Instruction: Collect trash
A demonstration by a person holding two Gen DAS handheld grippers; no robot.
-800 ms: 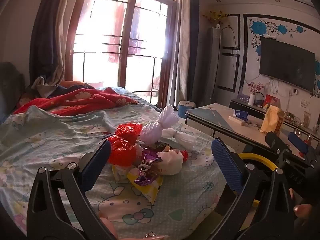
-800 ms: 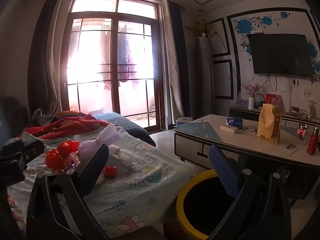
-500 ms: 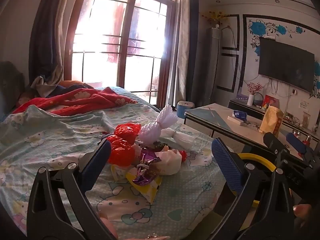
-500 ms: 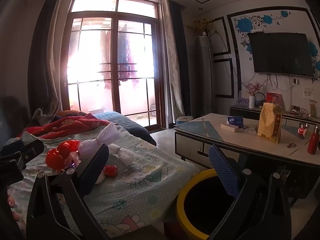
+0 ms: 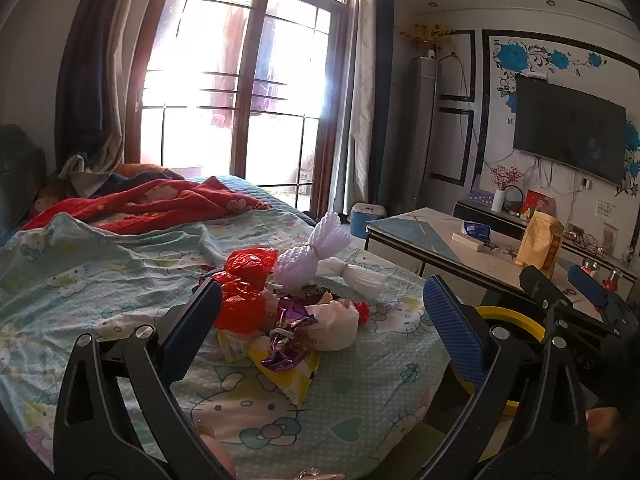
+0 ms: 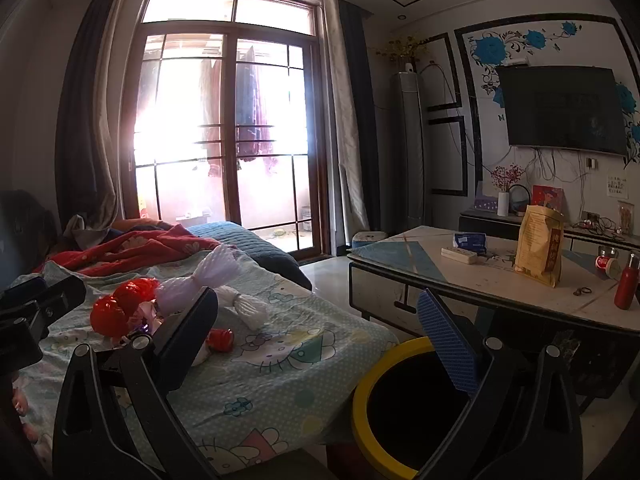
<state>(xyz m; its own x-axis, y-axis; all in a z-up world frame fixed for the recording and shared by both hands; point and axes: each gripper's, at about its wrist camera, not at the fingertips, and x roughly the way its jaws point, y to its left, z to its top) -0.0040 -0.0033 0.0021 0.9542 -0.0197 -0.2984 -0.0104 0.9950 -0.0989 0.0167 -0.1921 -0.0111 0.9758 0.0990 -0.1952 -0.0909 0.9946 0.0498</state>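
A pile of trash lies on the bed: red plastic bags [image 5: 244,292], white foam netting [image 5: 308,258], a purple foil wrapper [image 5: 286,338], a yellow packet [image 5: 292,372] and a white bag [image 5: 334,326]. My left gripper [image 5: 320,332] is open and empty, hovering just short of the pile. My right gripper [image 6: 320,336] is open and empty, above the bed edge and the bin; it also shows at the right of the left wrist view [image 5: 568,284]. A black bin with a yellow rim [image 6: 404,408] stands beside the bed. The pile shows in the right view [image 6: 132,312].
The bed has a Hello Kitty sheet [image 5: 100,280] and a red blanket [image 5: 160,204]. A coffee table [image 6: 480,280] to the right carries a brown paper bag [image 6: 538,250], a red bottle [image 6: 625,286] and small items. A TV [image 6: 560,108] hangs on the wall.
Both views have shifted only slightly. The left gripper has edged a little nearer the pile. Both grippers stay open and empty.
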